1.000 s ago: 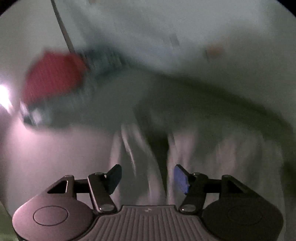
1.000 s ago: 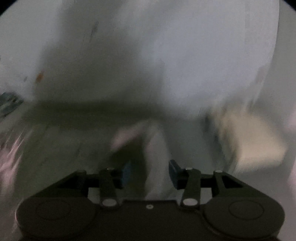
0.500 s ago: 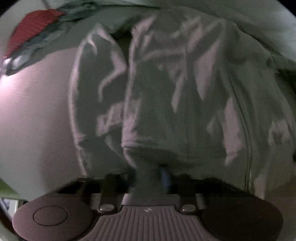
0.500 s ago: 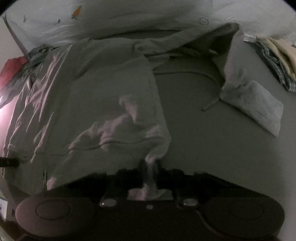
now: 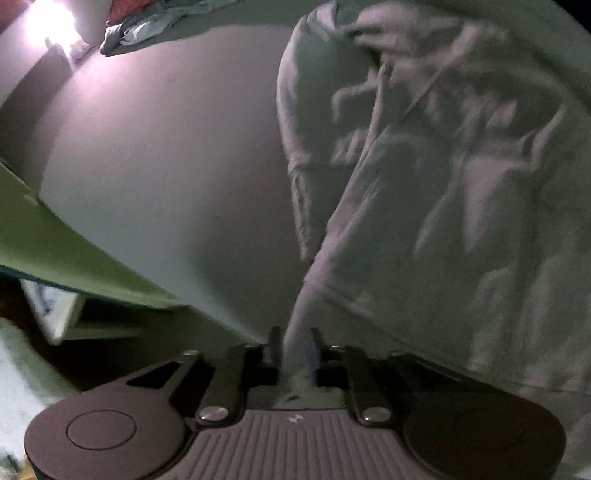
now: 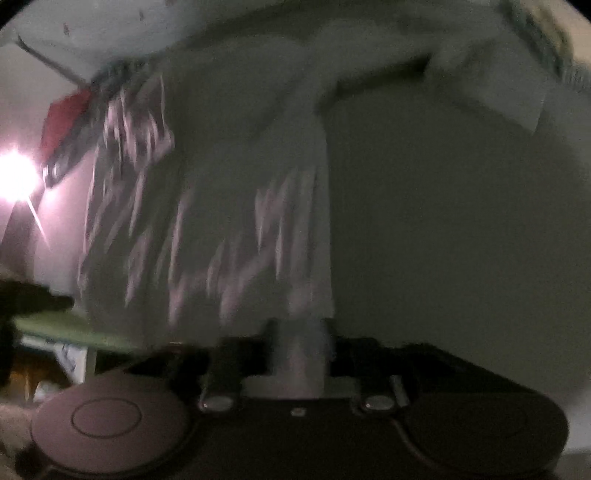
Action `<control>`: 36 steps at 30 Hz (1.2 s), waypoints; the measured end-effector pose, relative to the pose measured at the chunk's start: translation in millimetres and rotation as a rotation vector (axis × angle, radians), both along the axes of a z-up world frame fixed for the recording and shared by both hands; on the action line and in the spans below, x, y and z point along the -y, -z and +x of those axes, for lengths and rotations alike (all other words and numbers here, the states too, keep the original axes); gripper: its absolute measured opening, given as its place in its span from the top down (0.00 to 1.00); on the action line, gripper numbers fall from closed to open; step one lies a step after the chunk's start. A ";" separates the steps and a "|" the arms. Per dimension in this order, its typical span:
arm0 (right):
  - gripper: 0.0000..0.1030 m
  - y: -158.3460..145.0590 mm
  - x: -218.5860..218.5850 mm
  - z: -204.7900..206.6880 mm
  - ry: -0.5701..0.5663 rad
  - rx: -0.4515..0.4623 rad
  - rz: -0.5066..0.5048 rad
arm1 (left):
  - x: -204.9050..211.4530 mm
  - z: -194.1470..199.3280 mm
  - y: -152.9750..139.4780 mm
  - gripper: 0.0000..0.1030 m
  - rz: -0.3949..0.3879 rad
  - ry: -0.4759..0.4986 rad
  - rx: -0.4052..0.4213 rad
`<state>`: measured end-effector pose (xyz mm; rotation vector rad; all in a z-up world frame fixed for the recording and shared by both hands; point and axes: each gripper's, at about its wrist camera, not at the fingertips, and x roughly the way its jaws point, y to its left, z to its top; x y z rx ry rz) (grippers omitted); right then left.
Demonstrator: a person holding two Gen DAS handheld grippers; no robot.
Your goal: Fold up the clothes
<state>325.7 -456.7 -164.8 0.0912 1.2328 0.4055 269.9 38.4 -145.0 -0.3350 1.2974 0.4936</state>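
Note:
A grey sweatshirt point(image 5: 424, 177) lies wrinkled on the bed and stretches toward both grippers. My left gripper point(image 5: 295, 350) is shut on a bunched corner of its hem, which runs taut up to the garment. In the right wrist view the same sweatshirt point(image 6: 221, 221) hangs blurred, and my right gripper point(image 6: 299, 343) is shut on another part of its hem. A sleeve point(image 6: 498, 96) lies out to the upper right.
The bed sheet point(image 5: 166, 147) spreads left of the garment, with its green edge point(image 5: 74, 258) at lower left. A red and grey pile of clothes point(image 5: 147, 18) sits at the far corner. A bright lamp point(image 6: 14, 177) glares at left.
Both grippers have pulled back toward the bed's near edge with the hem held, drawing the sweatshirt taut. A second ago both were open above the garment.

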 end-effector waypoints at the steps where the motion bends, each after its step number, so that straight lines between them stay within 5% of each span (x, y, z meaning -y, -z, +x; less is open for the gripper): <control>1: 0.39 -12.7 -1.9 7.7 0.003 0.071 -0.009 | -4.4 4.1 -6.9 0.59 0.013 0.009 0.032; 6: 0.25 -53.5 -44.6 70.7 -0.043 0.387 -0.079 | -18.8 81.7 -36.7 0.40 0.139 0.143 0.196; 8: 0.44 -59.6 -74.1 107.3 -0.091 0.466 -0.113 | -23.2 118.7 -46.5 0.37 0.194 0.206 0.254; 9: 0.76 -62.9 -92.3 123.2 -0.122 0.508 -0.130 | -25.5 137.3 -51.4 0.37 0.221 0.238 0.283; 10: 0.88 -65.1 -106.9 134.5 -0.132 0.538 -0.151 | -27.7 155.8 -56.4 0.37 0.248 0.269 0.313; 14: 0.88 -61.6 -173.4 198.6 -0.186 0.572 -0.134 | -37.5 238.6 -47.3 0.36 0.317 0.387 0.377; 18: 0.67 -20.2 -231.0 271.0 -0.237 0.487 -0.136 | -56.5 298.8 -9.8 0.36 0.196 0.396 0.362; 21: 0.64 21.3 -265.9 314.0 -0.291 0.410 -0.225 | -59.2 319.2 15.4 0.36 0.131 0.448 0.339; 26: 0.45 60.1 -288.4 331.4 -0.355 0.349 -0.342 | -54.1 329.1 41.5 0.32 0.066 0.519 0.300; 27: 0.53 59.9 -288.8 330.1 -0.352 0.377 -0.343 | -53.2 330.2 45.9 0.32 0.055 0.529 0.291; 28: 0.79 59.3 -289.1 329.2 -0.349 0.402 -0.352 | -51.8 333.4 50.7 0.32 0.069 0.533 0.281; 29: 0.95 57.8 -289.0 329.3 -0.344 0.424 -0.378 | -50.2 337.3 55.6 0.32 0.093 0.534 0.270; 33: 0.92 33.9 -286.6 321.9 -0.269 0.664 -0.501 | -33.8 340.7 60.2 0.30 0.297 0.555 0.262; 36: 0.92 -9.0 -279.9 320.7 -0.195 0.826 -0.480 | -21.9 351.2 54.5 0.29 0.379 0.543 0.288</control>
